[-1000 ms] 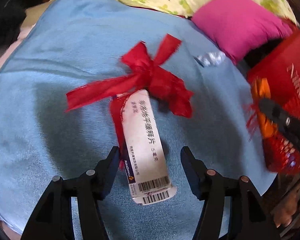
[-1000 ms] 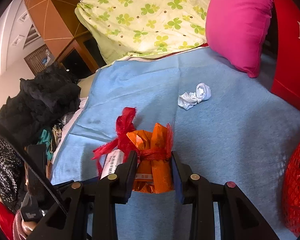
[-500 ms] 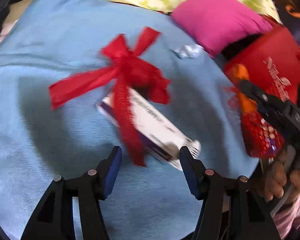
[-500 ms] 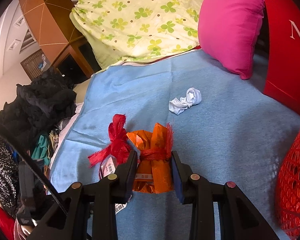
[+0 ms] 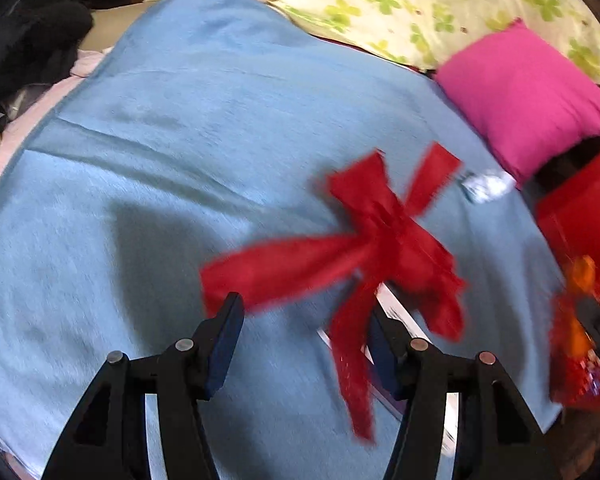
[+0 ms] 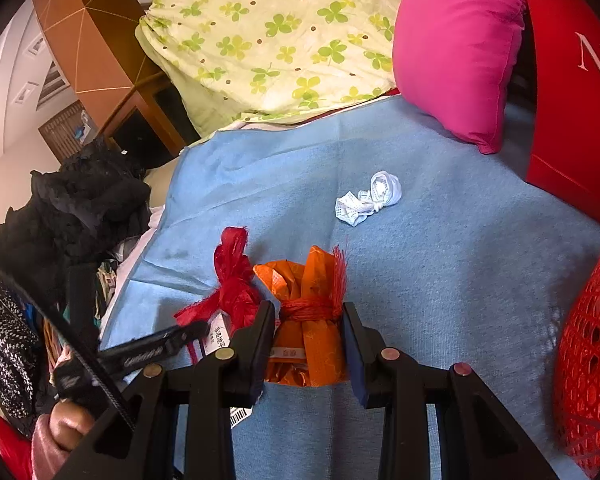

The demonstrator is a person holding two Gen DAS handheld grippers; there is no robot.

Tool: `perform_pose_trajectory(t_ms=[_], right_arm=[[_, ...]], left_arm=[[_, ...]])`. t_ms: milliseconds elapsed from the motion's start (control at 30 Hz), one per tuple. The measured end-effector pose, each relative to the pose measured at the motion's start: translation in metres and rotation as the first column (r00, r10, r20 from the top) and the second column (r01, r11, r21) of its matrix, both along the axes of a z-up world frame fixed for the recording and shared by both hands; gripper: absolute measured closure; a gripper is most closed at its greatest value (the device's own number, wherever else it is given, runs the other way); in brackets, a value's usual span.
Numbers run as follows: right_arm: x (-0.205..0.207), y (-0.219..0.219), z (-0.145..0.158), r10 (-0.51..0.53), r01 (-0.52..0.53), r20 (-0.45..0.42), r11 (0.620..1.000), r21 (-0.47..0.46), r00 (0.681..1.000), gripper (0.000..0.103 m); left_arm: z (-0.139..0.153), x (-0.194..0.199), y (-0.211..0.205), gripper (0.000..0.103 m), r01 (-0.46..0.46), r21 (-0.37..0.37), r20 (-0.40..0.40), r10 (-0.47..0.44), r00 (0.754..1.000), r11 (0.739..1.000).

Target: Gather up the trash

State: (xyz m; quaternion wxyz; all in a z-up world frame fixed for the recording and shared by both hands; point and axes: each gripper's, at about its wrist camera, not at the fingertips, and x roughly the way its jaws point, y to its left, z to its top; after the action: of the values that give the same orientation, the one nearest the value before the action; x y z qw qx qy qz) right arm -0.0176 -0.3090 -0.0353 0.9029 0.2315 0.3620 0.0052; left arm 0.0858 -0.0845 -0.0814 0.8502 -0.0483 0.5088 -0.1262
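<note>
Seen from the right gripper [image 6: 308,336]: jaws clamped on an orange wrapper bundle [image 6: 308,320] tied with red string, lifted above the blue blanket [image 6: 440,280]; crumpled white tissue [image 6: 370,198] lying farther ahead near a pink pillow [image 6: 456,52], red mesh basket [image 6: 588,352] close at the right. Seen from the left gripper [image 5: 304,344]: jaws parted about halfway and closed on nothing, a red ribbon bow [image 5: 380,236] spread just ahead, one tail trailing between the fingers, with a white medicine box [image 5: 396,312] partly tucked behind the right finger.
</note>
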Motion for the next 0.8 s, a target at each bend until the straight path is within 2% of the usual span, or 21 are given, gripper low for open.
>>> perform_pose_trajectory(t_ms=[67,167,367,500,600,733,800], right_arm=[[0.000,-0.001,0.001,-0.006,0.006,0.005,1.000,0.002,1.000,0.068],[-0.002,-0.002,0.002,-0.016,0.016,0.014,1.000,0.005,1.000,0.068],[-0.007,-0.006,0.008,-0.014,0.014,0.029,1.000,-0.006,0.999,0.068],[-0.011,-0.007,0.013,-0.020,0.020,0.043,1.000,-0.008,0.999,0.068],[-0.015,-0.003,0.017,-0.013,0.015,0.059,0.999,-0.032,0.998,0.068],[-0.022,0.001,0.022,-0.003,0.008,0.080,0.998,-0.067,0.997,0.068],[-0.024,-0.003,0.024,-0.007,0.014,0.091,0.998,-0.069,0.996,0.068]], left_arm=[[0.001,0.006,0.011,0.043,-0.064,0.029,0.019,0.064,0.998,0.998],[0.011,0.008,0.026,0.043,-0.171,0.086,0.092,0.163,0.982,0.982],[0.042,-0.039,0.026,0.043,-0.106,0.097,0.198,0.085,0.977,0.990],[0.044,-0.066,0.022,0.043,-0.039,0.008,0.149,0.037,0.988,0.999],[0.033,-0.077,0.005,0.042,-0.011,-0.073,0.062,0.015,0.998,0.997],[0.018,-0.080,-0.012,0.042,-0.023,-0.057,0.017,0.024,1.000,0.998],[0.008,-0.076,-0.020,0.042,-0.035,-0.083,-0.036,0.032,0.999,0.996]])
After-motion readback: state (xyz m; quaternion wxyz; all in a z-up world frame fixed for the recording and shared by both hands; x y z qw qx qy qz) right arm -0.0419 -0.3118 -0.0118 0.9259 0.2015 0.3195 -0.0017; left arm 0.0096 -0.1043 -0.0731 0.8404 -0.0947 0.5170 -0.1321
